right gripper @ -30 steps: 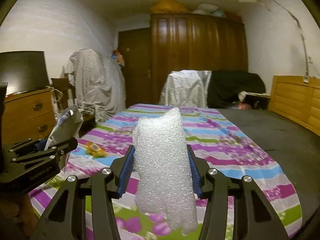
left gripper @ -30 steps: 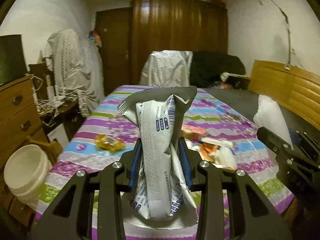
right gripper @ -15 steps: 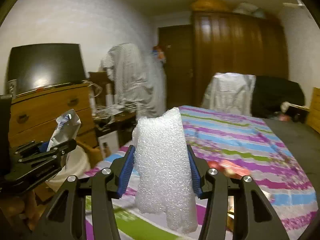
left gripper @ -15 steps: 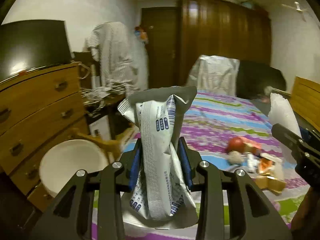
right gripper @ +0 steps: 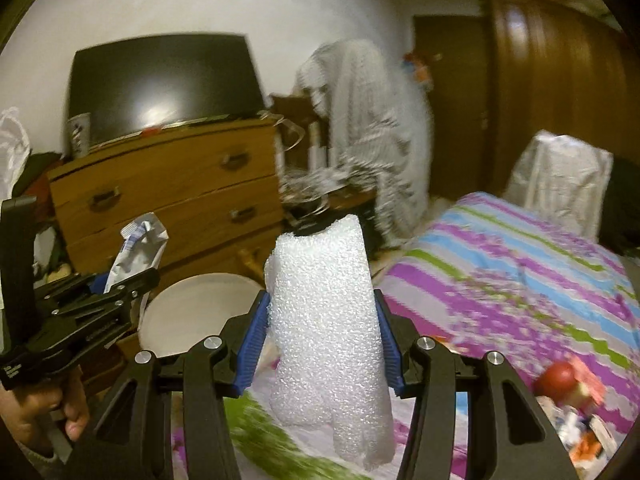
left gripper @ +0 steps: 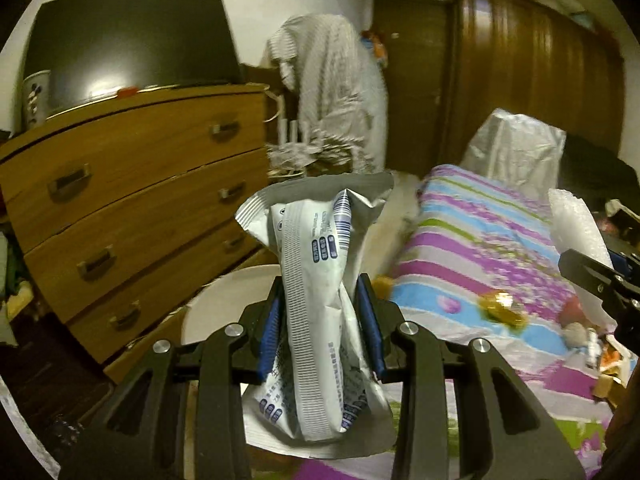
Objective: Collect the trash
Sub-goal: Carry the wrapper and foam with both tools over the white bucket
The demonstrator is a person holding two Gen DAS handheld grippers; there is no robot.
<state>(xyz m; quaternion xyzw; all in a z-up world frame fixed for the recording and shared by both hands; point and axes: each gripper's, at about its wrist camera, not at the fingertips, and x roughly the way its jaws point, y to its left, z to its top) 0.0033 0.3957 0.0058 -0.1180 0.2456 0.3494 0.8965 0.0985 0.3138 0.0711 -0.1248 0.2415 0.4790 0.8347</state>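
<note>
Both views have been swung further left, off the bed (left gripper: 480, 240) toward the dresser (left gripper: 132, 200). A crumpled wrapper (left gripper: 320, 320) is clamped in the left claw (left gripper: 320, 320), foam sheet (right gripper: 328, 320) in the right claw (right gripper: 320, 336). A white bucket (right gripper: 192, 312) is seen below, beside the bed's edge.

Right claw (right gripper: 320, 336) grips foam sheet (right gripper: 328, 320) — upright.

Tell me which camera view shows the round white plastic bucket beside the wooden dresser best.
The right wrist view shows the round white plastic bucket best: most of its open rim is visible left of the foam sheet. In the left wrist view the same bucket is largely hidden behind the crumpled silver wrapper and the gripper.
</note>
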